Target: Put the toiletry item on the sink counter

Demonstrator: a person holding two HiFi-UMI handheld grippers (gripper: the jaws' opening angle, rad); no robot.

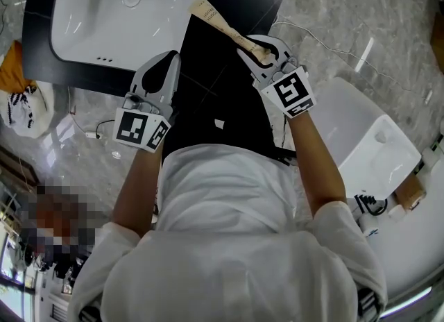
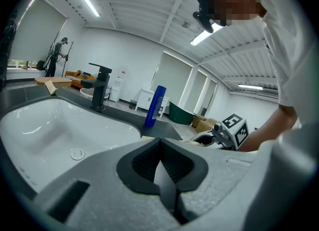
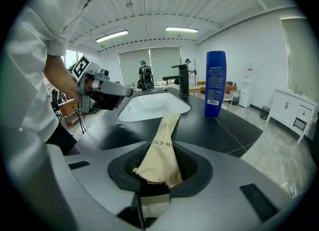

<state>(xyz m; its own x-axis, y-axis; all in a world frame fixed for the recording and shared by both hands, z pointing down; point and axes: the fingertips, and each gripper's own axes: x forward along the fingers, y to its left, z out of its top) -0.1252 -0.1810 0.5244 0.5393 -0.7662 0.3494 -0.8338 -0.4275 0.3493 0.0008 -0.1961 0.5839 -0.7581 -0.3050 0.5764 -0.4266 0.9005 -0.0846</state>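
Right now, your right gripper (image 3: 154, 177) is clamped on one end of the toiletry item, a long beige paper-wrapped packet (image 3: 162, 148). The rest of it pokes forward over the black sink counter (image 1: 222, 88), apparently in the air and not yet resting on anything. Your left gripper (image 2: 160, 163) has its jaws pressed together with nothing between them, and it hangs near the front rim of the white basin (image 1: 76, 8).

The packet looks light and soft. The wrapper is creased where the pads bite, so it will probably crumple rather than slip, and the free end may droop or swing as you lower it. It does not look fragile. The end grip you have seems adequate for a short placement; a hold nearer the middle would give you more control over where the far tip lands.

Watch the surroundings. The basin lies just left of the packet's tip, so a careless drop could send it sliding into the bowl. A tall blue bottle (image 3: 215, 83) stands upright farther back on the counter to the right, and the black faucet (image 3: 183, 80) sits behind the basin. Both are well apart from the open dark stretch directly ahead of you.
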